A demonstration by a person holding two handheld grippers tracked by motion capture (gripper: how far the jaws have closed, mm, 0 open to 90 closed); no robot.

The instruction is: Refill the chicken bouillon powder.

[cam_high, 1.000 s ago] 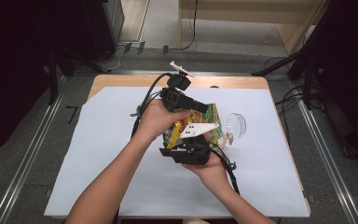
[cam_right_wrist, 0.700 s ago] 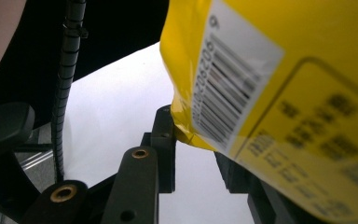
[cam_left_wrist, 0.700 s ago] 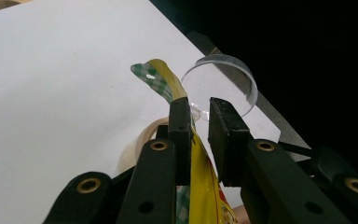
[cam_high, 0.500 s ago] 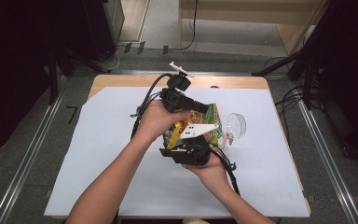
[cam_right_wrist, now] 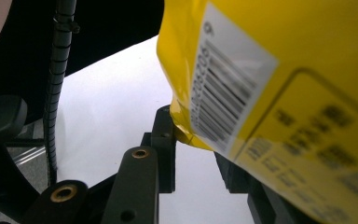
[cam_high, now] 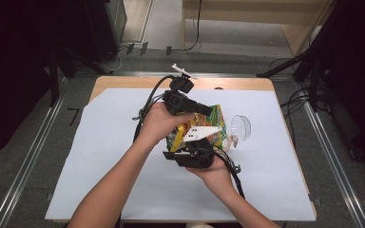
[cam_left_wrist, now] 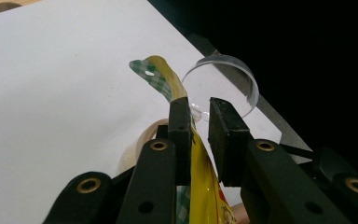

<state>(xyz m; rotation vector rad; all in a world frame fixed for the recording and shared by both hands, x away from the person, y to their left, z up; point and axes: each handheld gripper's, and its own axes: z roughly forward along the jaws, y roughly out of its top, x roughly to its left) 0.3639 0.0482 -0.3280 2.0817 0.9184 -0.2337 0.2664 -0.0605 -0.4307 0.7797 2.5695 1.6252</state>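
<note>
Not much is reading clearly here. The yellow packet [cam_right_wrist: 279, 93] is showing a white barcode label [cam_right_wrist: 228, 79] in the right gripper view, with a row of digits running beside the bars, but they're blurring too much to make out. The dark printed lines lower on the packet are smearing into mush too. Nothing else is carrying readable text.

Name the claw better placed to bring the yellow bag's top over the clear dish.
Left, probably. The left claw has the yellow bag's top edge between its jaws and looks straight at the clear dish. The right claw sits low at the bag's bottom corner.
</note>
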